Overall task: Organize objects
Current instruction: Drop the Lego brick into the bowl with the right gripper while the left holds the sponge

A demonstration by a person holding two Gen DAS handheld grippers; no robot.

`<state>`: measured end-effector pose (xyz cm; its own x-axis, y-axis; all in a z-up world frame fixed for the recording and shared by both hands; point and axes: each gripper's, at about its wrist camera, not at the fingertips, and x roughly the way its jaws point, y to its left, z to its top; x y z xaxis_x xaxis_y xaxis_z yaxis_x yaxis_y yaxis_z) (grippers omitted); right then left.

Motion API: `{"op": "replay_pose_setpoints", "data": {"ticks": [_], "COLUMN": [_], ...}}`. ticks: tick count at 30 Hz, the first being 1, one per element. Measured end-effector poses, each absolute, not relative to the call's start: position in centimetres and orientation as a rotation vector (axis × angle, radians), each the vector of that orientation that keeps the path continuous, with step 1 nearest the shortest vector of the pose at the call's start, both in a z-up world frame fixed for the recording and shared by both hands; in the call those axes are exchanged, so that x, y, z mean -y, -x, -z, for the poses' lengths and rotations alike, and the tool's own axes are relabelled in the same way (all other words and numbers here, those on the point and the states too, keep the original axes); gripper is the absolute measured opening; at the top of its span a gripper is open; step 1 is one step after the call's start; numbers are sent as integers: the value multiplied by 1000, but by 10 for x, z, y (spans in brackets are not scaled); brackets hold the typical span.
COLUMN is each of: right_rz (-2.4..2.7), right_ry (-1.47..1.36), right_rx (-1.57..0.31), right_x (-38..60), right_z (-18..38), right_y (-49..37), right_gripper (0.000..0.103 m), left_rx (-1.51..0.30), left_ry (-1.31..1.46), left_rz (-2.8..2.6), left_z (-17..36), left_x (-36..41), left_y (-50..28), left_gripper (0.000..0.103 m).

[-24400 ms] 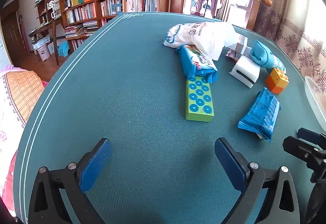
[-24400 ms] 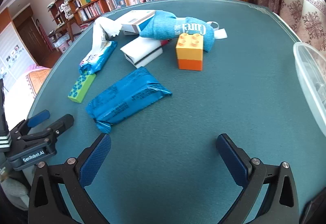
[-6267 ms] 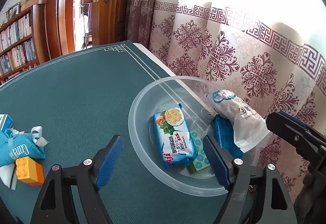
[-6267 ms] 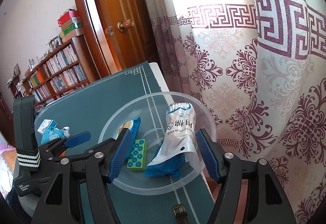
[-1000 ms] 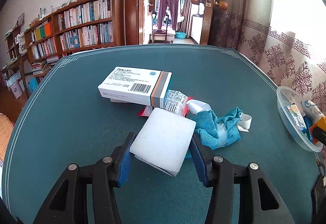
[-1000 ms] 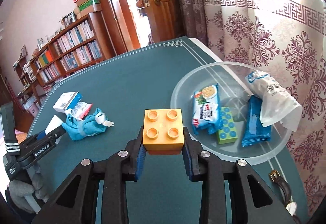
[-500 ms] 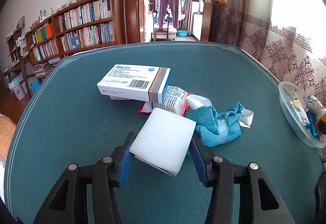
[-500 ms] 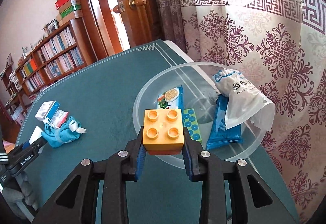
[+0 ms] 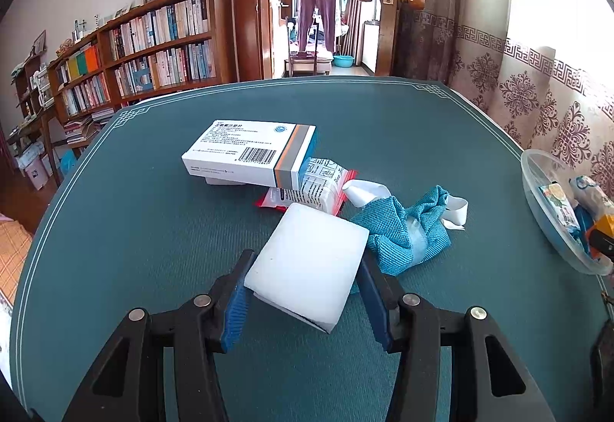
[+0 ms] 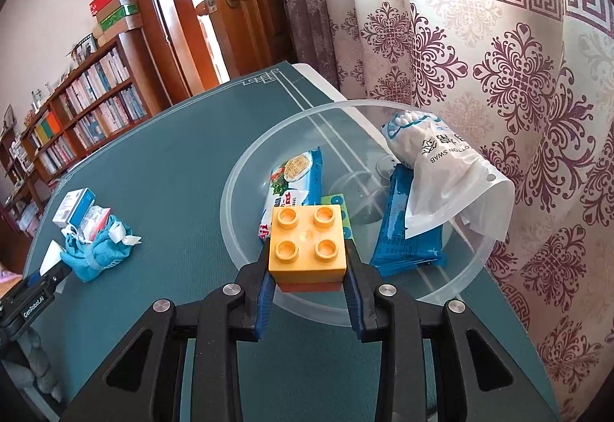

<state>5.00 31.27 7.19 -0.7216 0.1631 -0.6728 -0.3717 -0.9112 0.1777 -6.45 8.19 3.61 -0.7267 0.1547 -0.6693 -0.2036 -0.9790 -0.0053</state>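
Note:
My right gripper [image 10: 307, 282] is shut on a yellow and orange toy brick [image 10: 307, 243] and holds it over the near rim of a clear plastic bowl [image 10: 245, 249]. The bowl holds a noodle packet [image 10: 293, 178], a green dotted block [image 10: 337, 205], a blue packet [image 10: 406, 237] and a white cotton swab bag [image 10: 437, 168]. My left gripper [image 9: 305, 278] is shut on a white sponge block [image 9: 309, 258] just above the green table. The bowl also shows at the right edge of the left wrist view [image 9: 537, 199].
On the table beyond the sponge lie a white medicine box [image 9: 249, 153], a red-edged clear pouch [image 9: 311, 187] and a teal cloth with white ribbon [image 9: 406, 226]. Patterned curtains [image 10: 499, 57] hang right behind the bowl at the table edge. A bookshelf [image 9: 146, 49] and door stand beyond.
My right gripper has carried the brick closer, to over the bowl's near rim. My left gripper has stayed shut on the sponge and moved only slightly.

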Motion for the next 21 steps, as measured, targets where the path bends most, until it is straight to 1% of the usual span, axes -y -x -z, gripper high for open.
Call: {"op": "replay_pose_setpoints", "data": {"ticks": [5,12,21], "right_rz": [-2634,-2649,-2684], "right_ry": [976,953,909], "right_rx": [-456,-472,-505], "right_x": [-316,-318,-319], "right_z": [-74,-80,-92], "right_y": [-56,-70,-90], "right_gripper": [36,36,36], "left_rx": [-111,-113,-150], "left_ry": [1044,1000,929], "left_rz": [-2746,-2737,-2698], "left_z": [-40,-53,-71], "left_x": [-86,-93,-120], "left_y": [60,50,33], "left_gripper": [55,55,55]}}
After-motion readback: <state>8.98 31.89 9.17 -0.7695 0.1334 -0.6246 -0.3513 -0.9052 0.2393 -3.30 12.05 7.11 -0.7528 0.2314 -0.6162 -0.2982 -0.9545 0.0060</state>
